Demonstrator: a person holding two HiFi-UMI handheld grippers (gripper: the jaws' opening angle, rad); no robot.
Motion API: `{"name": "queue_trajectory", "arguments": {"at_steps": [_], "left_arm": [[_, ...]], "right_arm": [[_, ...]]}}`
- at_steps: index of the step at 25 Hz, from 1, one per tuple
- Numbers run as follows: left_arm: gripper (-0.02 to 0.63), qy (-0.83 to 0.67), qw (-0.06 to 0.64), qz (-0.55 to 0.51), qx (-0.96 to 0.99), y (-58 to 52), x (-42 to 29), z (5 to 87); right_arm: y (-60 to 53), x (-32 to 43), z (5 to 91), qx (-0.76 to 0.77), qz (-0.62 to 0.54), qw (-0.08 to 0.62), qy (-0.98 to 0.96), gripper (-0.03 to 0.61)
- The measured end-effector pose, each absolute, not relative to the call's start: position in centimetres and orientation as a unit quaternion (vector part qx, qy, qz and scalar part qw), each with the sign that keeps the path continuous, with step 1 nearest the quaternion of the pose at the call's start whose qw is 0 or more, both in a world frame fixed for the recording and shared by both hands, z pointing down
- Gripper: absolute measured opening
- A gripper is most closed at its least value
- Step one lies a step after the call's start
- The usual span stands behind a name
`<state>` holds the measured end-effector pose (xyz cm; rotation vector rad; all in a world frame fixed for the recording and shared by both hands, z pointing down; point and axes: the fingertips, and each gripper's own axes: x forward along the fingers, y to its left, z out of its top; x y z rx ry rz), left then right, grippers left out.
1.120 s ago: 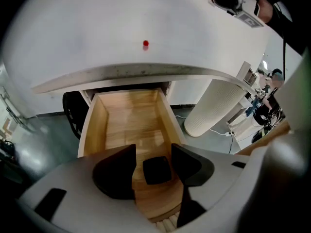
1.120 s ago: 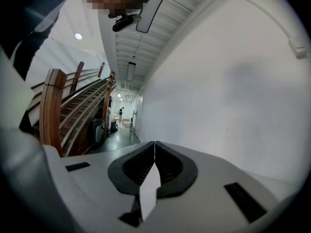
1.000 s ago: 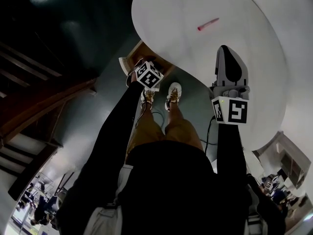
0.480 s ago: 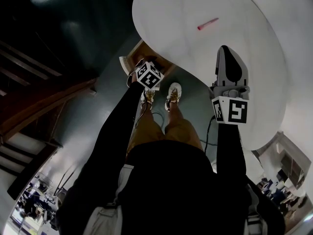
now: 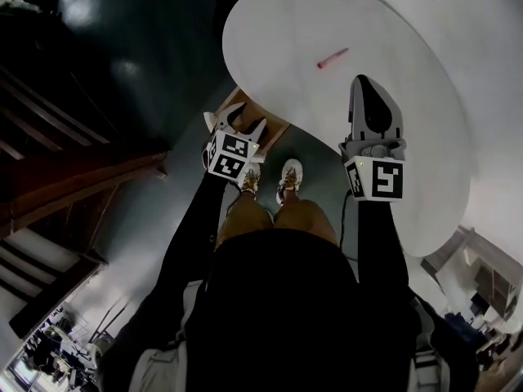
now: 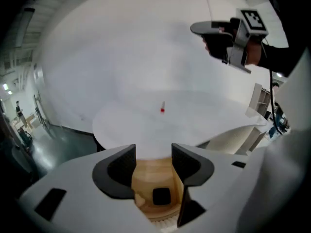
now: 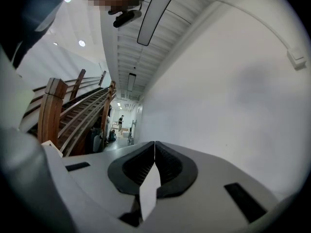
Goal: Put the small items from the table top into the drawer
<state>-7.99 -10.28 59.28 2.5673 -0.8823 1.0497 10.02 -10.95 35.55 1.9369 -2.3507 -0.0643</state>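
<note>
The left gripper [image 5: 243, 121] has come up. A second ago it was low down by the drawer, and now it is higher, near the table edge. The right gripper [image 5: 369, 104] has gone up only a little.

The biggest thing here is the round white table [image 5: 286, 23]. Under its near edge the wooden drawer [image 5: 270, 125] is pulled out. The left gripper's own view looks down into the drawer [image 6: 146, 178], and a small black thing [image 6: 161, 195] lies inside it.

The left gripper [image 6: 153, 161] has its jaws wide apart, and they hold nothing. The right gripper [image 7: 154, 166] has its jaws pressed together, and it holds nothing too. It is up over the table, pointing flat.

The smallest thing is a thin red thing [image 5: 333, 58]. It lies alone on the table top, out past the right gripper and well away from the drawer. From the left gripper's view the red thing [image 6: 162, 109] is straight ahead.

I think the job now is to fetch it. It looks thin and may roll, so go slowly. Put one jaw on each side of its middle, get low to the table top, and shut softly. Then carry it right over the drawer before letting go.
</note>
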Motion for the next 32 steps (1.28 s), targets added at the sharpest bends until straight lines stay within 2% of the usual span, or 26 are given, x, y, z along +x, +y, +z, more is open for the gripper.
{"name": "queue_trajectory", "arguments": {"at_steps": [8,12,17,27,32], "left_arm": [[0.244,-0.355,-0.041,0.180,0.916,-14.1,-4.7,39.8],[0.244,-0.377,-0.088,0.127,0.913,-14.4,-4.3,33.6],[0.244,-0.362,-0.090,0.110,0.921,-14.5,-2.6,32.3],[0.244,-0.262,-0.086,0.119,0.954,-13.9,6.7,34.1],[0.244,-0.237,-0.074,0.130,0.960,-14.2,9.1,35.8]], "right_arm": [[-11.0,10.9,31.3,0.639,-0.061,0.017,-0.767,0.026],[-11.0,11.6,30.1,0.643,-0.070,0.005,-0.762,0.028],[-10.6,12.5,30.2,0.652,-0.070,0.005,-0.755,0.028],[-7.7,19.3,30.6,0.711,-0.062,0.017,-0.700,0.028],[-6.8,21.6,31.2,0.730,-0.057,0.022,-0.681,0.027]]}}
